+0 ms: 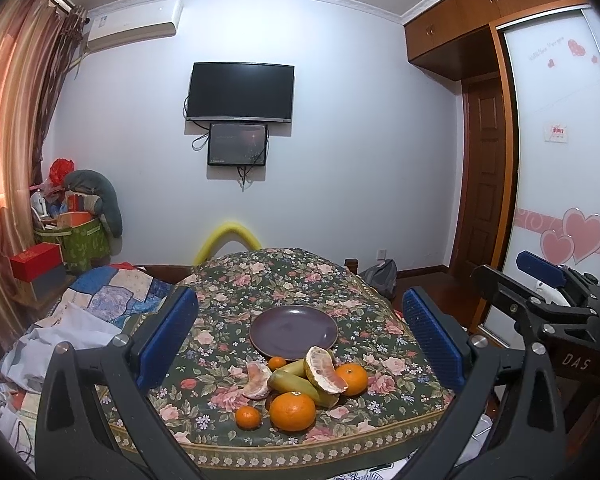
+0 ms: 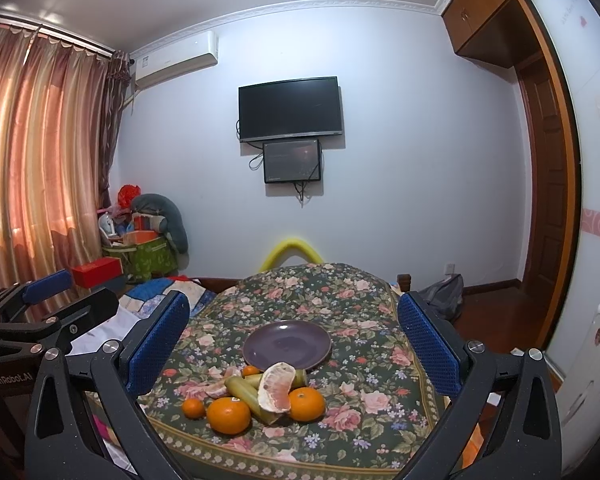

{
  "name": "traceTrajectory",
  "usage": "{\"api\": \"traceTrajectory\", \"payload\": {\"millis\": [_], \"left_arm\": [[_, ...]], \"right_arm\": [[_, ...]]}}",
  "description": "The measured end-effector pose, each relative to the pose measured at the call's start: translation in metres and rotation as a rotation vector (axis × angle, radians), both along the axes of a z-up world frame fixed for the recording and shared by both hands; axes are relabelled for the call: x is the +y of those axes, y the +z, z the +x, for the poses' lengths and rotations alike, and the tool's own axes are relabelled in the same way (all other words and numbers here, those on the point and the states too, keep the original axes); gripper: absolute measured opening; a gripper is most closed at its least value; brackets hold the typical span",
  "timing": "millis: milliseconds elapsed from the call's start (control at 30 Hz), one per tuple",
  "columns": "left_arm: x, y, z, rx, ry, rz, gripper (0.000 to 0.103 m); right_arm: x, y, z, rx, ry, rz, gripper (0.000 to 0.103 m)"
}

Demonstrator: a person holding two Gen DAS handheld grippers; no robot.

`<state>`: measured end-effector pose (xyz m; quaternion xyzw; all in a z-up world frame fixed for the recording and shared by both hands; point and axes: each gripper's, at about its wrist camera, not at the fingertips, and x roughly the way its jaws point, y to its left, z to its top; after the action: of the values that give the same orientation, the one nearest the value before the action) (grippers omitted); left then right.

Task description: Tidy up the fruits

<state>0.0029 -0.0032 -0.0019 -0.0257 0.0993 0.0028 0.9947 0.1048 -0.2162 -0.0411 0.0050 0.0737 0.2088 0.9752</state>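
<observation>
Purple plate (image 1: 293,332) bare | bananas (image 1: 300,384) half-hidden under pomelo wedge (image 1: 323,372) | both grippers' fingers (image 1: 166,336) spread

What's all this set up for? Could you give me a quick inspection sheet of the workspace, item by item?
Surface: floral cloth over a raised, rounded top.
Job's things: purple plate, bare; in front of it oranges, green bananas and pomelo pieces, heaped together on the cloth.
Clutter: nothing seen on the cloth besides the fruit.
Grippers: left tongs and right tongs open, holding nothing, short of the fruit.
Cables: wires hang beneath the TV.
Surroundings: curtains, air conditioner, wardrobe, quilts, boxes.
</observation>
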Motion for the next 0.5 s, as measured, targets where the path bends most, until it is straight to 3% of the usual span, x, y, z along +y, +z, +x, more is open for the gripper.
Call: {"api": "traceTrajectory", "payload": {"millis": [500], "left_arm": [[0.0047, -0.0025, 0.0076, -0.006, 0.012, -0.018, 0.103]], "right_arm": [[0.0017, -0.0081, 0.0088, 0.017, -0.015, -0.023, 0.103]]}}
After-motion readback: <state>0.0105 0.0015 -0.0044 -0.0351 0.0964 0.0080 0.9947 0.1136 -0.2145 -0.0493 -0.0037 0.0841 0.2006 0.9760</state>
